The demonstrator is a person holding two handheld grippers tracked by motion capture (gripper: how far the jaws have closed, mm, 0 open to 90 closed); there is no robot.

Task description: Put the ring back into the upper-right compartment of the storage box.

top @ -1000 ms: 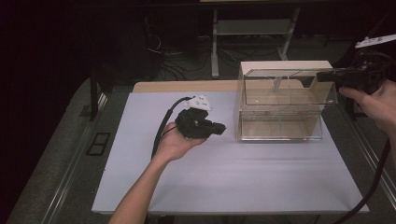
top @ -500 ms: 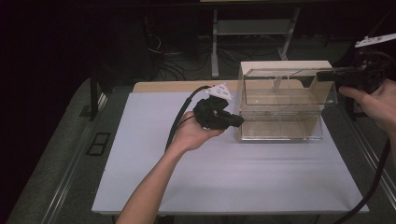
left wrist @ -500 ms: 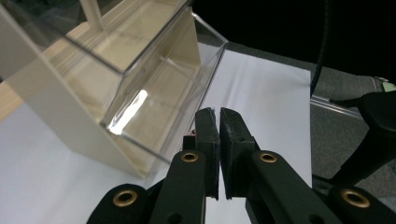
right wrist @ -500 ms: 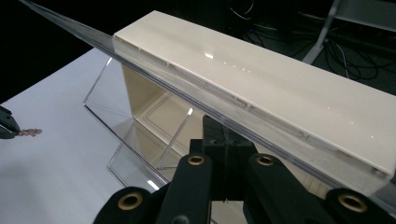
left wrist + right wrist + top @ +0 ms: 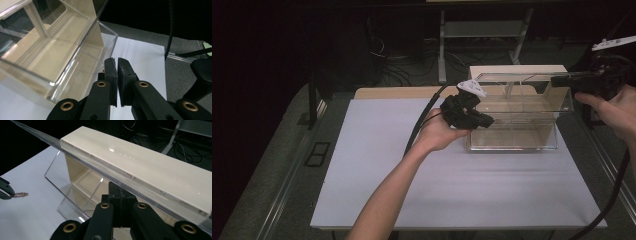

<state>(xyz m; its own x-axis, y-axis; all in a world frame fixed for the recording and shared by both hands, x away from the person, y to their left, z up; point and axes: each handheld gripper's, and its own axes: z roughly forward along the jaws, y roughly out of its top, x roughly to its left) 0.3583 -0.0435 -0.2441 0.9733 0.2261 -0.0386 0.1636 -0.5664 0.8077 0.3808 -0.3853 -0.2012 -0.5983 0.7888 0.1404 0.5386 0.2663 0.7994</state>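
Beside the clear box (image 5: 514,120), left hand-held gripper (image 5: 486,121) pinching small chain (image 5: 21,194), right hand-held gripper (image 5: 557,81) clamping lid (image 5: 522,78).

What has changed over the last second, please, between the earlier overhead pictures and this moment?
The left gripper has moved right across the white table and now sits at the front left corner of the clear box, its jaws nearly closed; in the right gripper view something small shows at its tips. The right gripper has stayed clamped on the raised clear lid, and the box has not moved.
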